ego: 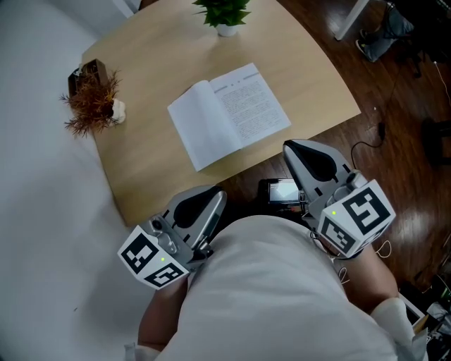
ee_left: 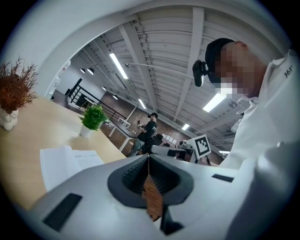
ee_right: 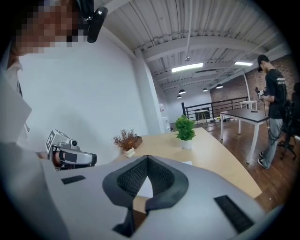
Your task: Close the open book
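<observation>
The open book (ego: 229,113) lies flat on the light wooden table (ego: 148,162), white pages up, printed text on the right-hand page. Both grippers hover close to the person's body, short of the table's near edge and apart from the book. My left gripper (ego: 218,195) is shut and empty; in the left gripper view its jaws (ee_left: 148,158) meet, with the book (ee_left: 65,161) low at the left. My right gripper (ego: 289,147) is shut and empty too; in the right gripper view (ee_right: 147,160) it points over the table, and a sliver of the book (ee_right: 187,162) shows past its jaws.
A green potted plant (ego: 224,14) stands at the table's far edge, a dried reddish plant (ego: 93,102) at its left corner. A dark device (ego: 282,190) sits below the near edge. Another person (ee_right: 272,93) stands by distant tables. Dark wooden floor lies to the right.
</observation>
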